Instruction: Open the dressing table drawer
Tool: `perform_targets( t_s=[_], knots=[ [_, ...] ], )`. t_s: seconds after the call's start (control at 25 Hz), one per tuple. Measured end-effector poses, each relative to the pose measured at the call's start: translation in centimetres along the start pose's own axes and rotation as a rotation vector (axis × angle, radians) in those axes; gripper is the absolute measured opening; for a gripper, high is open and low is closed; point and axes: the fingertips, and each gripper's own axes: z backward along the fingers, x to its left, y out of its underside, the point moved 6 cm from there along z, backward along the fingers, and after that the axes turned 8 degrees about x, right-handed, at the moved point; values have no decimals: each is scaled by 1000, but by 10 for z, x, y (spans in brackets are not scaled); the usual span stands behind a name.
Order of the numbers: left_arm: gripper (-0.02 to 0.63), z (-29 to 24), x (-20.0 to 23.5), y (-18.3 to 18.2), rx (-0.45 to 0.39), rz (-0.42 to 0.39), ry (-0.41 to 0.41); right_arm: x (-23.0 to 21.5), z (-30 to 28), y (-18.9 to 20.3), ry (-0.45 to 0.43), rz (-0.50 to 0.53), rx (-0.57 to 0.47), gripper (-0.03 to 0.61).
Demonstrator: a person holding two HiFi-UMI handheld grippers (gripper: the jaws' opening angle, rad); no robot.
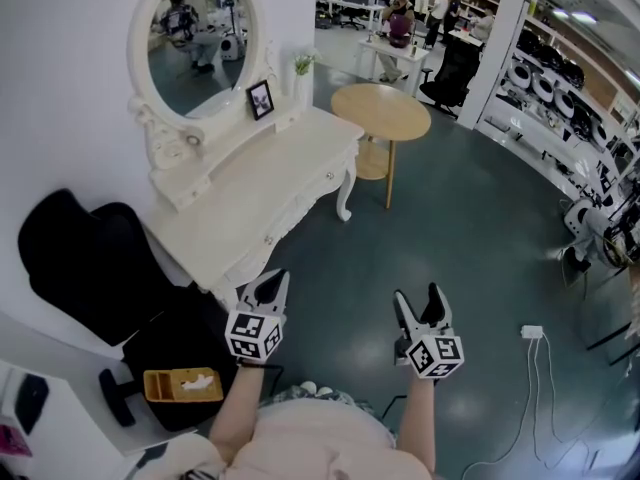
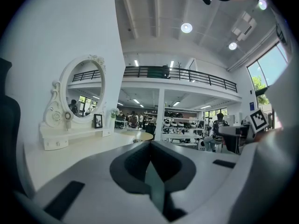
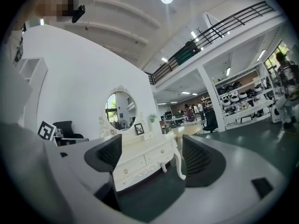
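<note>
The white dressing table (image 1: 255,193) stands against the wall at upper left, with an oval mirror (image 1: 198,43). Its two drawers face the floor side, each closed with a small knob (image 1: 268,239). My left gripper (image 1: 271,286) hovers just off the table's near corner, shut with nothing in it; in the left gripper view its jaws (image 2: 150,148) meet above the table top (image 2: 79,146). To its right, over the floor, my right gripper (image 1: 418,298) stands open and empty. In the right gripper view, the drawer fronts (image 3: 140,161) show between the open jaws (image 3: 152,155), some way off.
A round wooden side table (image 1: 380,113) stands past the dressing table's far end. A black chair (image 1: 85,263) and a yellow box (image 1: 183,384) sit at lower left. A white adapter with cable (image 1: 531,332) lies on the floor at right. People work at desks far back.
</note>
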Motion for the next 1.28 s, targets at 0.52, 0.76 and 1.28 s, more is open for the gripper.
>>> perform_targets(
  t_s=[0.52, 0.76, 1.28],
  knots=[
    [28, -18, 16, -9, 13, 3, 45, 10, -11, -4, 36, -11, 8, 416],
    [28, -28, 25, -4, 22, -9, 60, 7, -22, 4, 48, -23, 12, 416],
    [28, -55, 44, -3, 40, -1, 47, 1, -61, 6, 13, -29, 29, 416]
  ],
)
